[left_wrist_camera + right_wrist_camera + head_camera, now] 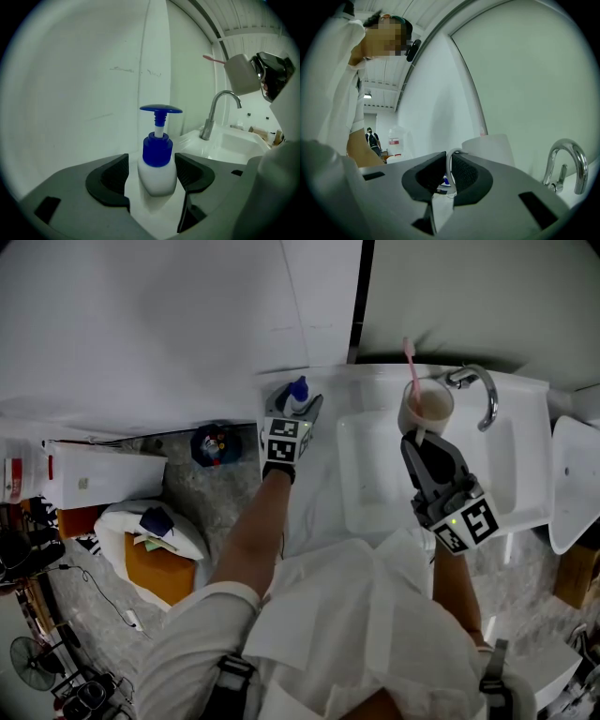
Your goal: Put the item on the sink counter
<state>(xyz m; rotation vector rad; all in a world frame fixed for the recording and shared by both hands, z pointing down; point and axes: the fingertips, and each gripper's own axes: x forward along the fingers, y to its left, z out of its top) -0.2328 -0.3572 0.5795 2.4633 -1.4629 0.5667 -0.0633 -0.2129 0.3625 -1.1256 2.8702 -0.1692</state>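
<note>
Soap bottle [158, 154] stands upright on the worktop [323, 465] left of the basin, straight ahead between the spread jaws of your left hand-held gripper [151, 176], neither pad pressing it. Your right hand-held gripper [449, 176] pinches the handle of the cup [427, 406], held above the sink beside the faucet [483, 390].

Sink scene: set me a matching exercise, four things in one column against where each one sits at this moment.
Things:
1. soap bottle
2. cup
3. toothbrush
4. faucet

Places:
A. standing inside the cup
B. mounted on the rim of the sink
C. upright on the counter, between the open jaws of the left gripper, pads not pressing it
D. held by its handle in the shut right gripper

Pairs: 1-C, 2-D, 3-A, 4-B
</note>
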